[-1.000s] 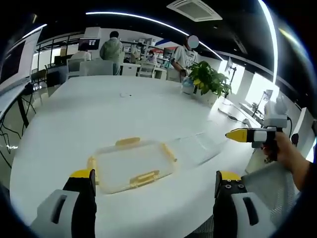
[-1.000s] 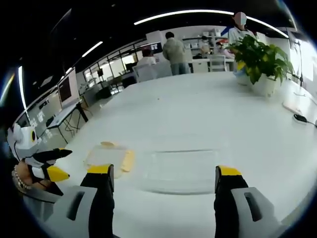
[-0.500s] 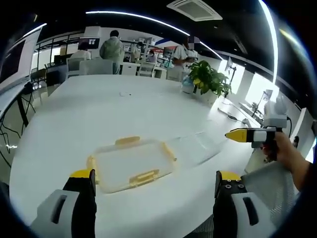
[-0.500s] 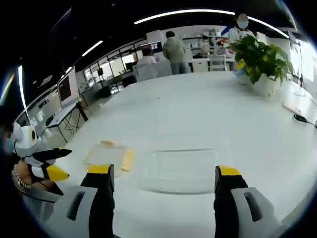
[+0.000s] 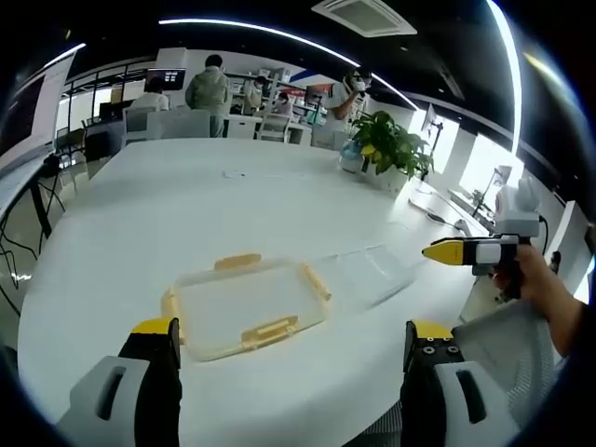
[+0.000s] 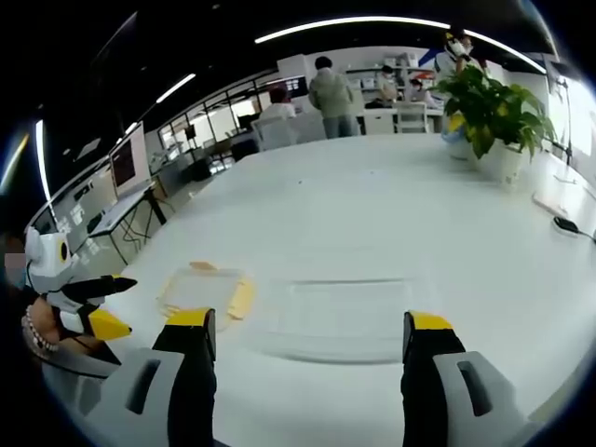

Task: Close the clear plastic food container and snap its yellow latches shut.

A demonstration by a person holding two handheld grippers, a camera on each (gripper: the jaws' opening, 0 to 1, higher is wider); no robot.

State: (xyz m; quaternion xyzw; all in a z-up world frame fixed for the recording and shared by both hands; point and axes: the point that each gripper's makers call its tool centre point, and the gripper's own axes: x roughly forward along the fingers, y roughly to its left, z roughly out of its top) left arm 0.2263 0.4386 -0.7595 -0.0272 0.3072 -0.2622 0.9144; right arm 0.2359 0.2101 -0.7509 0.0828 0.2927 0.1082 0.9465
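While my left gripper (image 5: 291, 340) hangs low over the near edge of the white table (image 5: 186, 205), its jaws stand wide apart with nothing between them, and the left gripper view looks down between them at the lid (image 5: 244, 305), a clear rectangular piece lying flat with yellow latches (image 5: 270, 329) on its four sides. Just beside it, toward my right hand, lies the clear container base (image 5: 372, 275), touching or nearly touching the lid's edge; I cannot tell which. This view also catches my right gripper (image 5: 436, 251) coming in from the right, its yellow tip pointing toward the base, held in my hand (image 5: 545, 293); from this side I cannot tell how far its jaws are parted. A potted plant (image 5: 391, 149) stands far across the table, and people (image 5: 209, 88) stand beyond it. From the right gripper view, my right gripper (image 6: 303, 335) shows its own two jaws spread wide, holding nothing, and the container base (image 6: 340, 317) lies straight ahead between them, an open tray on the table (image 6: 372, 205). The lid (image 6: 200, 289) with a yellow latch (image 6: 240, 298) sits off to the left of the base. At the far left my left gripper (image 6: 102, 303) appears, its yellow-tipped jaws parted. The plant (image 6: 489, 112) is large at the upper right.
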